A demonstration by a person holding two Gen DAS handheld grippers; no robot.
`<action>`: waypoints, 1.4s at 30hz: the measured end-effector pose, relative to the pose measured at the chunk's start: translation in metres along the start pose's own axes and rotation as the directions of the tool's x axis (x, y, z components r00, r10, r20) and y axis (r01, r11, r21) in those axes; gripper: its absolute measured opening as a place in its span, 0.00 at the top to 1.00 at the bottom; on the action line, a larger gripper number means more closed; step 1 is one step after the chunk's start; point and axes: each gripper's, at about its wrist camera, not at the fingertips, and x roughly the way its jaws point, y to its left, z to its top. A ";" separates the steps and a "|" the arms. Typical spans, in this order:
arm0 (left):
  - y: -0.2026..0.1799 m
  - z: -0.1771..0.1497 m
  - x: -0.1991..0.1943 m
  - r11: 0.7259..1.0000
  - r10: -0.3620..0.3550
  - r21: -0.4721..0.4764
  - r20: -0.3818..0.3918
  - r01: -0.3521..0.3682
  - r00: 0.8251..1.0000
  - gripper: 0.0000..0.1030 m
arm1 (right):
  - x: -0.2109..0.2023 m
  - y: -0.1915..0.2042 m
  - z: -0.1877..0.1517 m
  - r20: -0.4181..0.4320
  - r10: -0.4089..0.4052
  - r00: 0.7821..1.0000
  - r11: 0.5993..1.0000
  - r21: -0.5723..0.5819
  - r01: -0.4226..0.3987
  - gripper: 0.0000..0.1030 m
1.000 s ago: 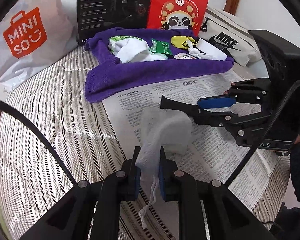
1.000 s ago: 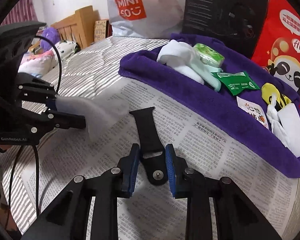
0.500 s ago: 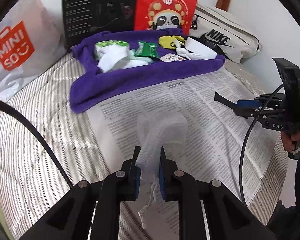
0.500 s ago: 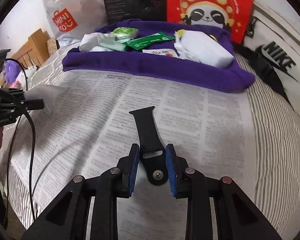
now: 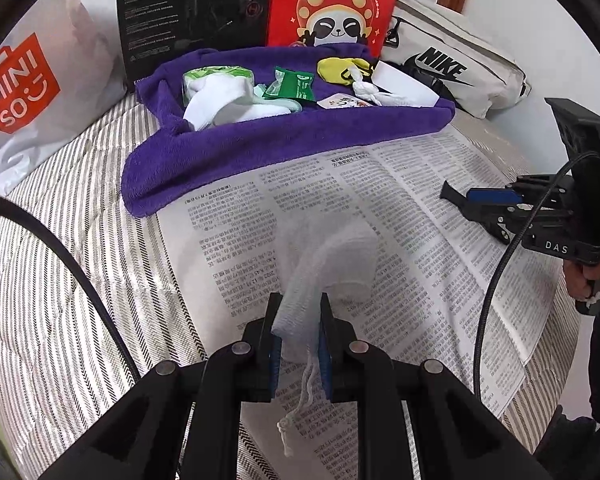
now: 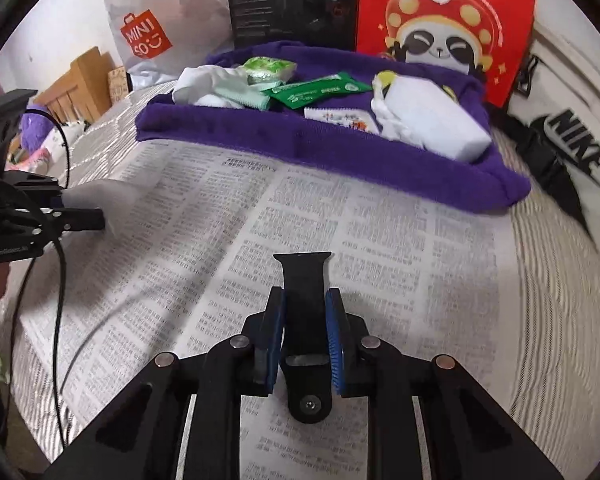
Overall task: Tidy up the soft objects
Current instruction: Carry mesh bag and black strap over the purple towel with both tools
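Note:
My left gripper (image 5: 299,312) is shut on a white mesh pouch (image 5: 328,256) with a drawstring, held above the newspaper (image 5: 400,208). My right gripper (image 6: 305,308) is shut on a black watch strap (image 6: 303,280), also above the newspaper (image 6: 380,240). A purple towel (image 5: 228,152) lies at the back with white socks (image 5: 224,100), a green packet (image 5: 294,84), a yellow item (image 5: 336,68) and a white pack (image 5: 404,86) on it. The right gripper (image 5: 484,200) shows at the right in the left wrist view. The left gripper (image 6: 84,212) shows at the left in the right wrist view.
A Miniso bag (image 5: 24,84), a black box (image 5: 192,8), a red panda bag (image 5: 332,4) and a white Nike bag (image 5: 456,68) stand behind the towel. The striped bed cover (image 5: 60,280) lies under the newspaper. A wooden headboard (image 6: 80,84) is far left.
Both grippers have drawn apart sideways, each still holding its item. The right gripper has swung to face the towel more squarely.

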 end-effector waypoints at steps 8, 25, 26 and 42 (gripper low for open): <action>-0.005 0.005 0.005 1.000 -0.008 0.007 -0.006 0.008 1.000 0.84 | -0.005 -0.004 -0.011 -0.026 -0.022 0.999 0.998 0.052 0.023 0.74; -0.004 0.004 -0.032 0.994 -0.062 -0.088 0.066 0.067 0.996 0.88 | -0.025 -0.008 0.001 0.010 -0.007 1.000 0.998 0.066 0.006 0.80; -0.003 0.004 -0.035 0.994 -0.063 -0.090 0.071 0.070 0.995 0.88 | -0.028 -0.009 0.003 0.013 -0.002 1.000 0.998 0.065 0.001 0.80; 0.019 0.071 -0.043 0.992 -0.017 -0.121 0.155 0.036 0.988 0.88 | -0.041 -0.022 0.072 0.114 0.029 0.993 0.998 0.044 -0.034 0.80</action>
